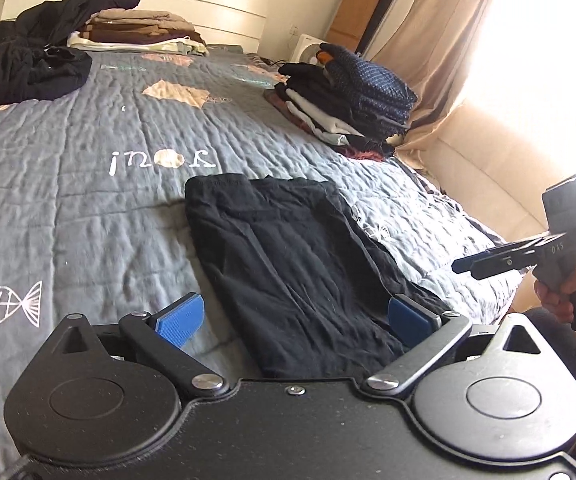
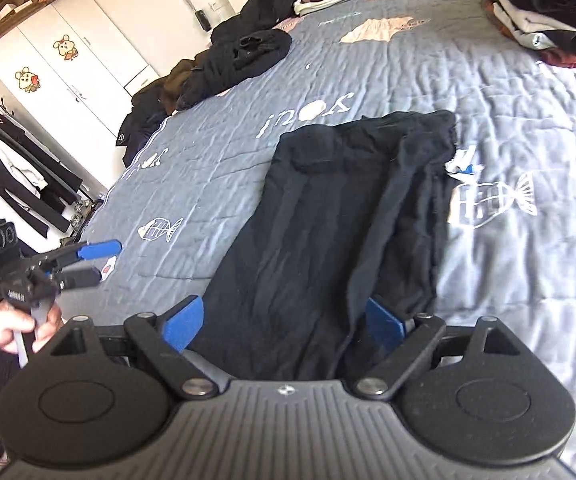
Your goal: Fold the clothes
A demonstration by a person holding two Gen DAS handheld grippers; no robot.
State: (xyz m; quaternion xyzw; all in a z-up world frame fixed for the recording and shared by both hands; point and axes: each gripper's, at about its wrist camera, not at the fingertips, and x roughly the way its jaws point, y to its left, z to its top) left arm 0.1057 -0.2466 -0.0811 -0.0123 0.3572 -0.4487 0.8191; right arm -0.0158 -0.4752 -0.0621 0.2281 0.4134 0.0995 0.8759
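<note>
Garment: black garment (image 1: 288, 264) lies folded lengthwise on grey quilt (image 1: 68, 208), near its front edge.
Left gripper (image 1: 294, 320): wide, empty.
Right gripper (image 2: 284, 326): wide, empty.
Room: bare quilt left; folded stack (image 1: 348, 100) far right.

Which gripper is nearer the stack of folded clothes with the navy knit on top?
Right. The right gripper hovers on the navy-topped stack's side of the bed; the left gripper is farther off.

Black left tool (image 1: 294, 318) with 2 ridged blue pads (image 1: 180, 320), perhaps rubber.
</note>
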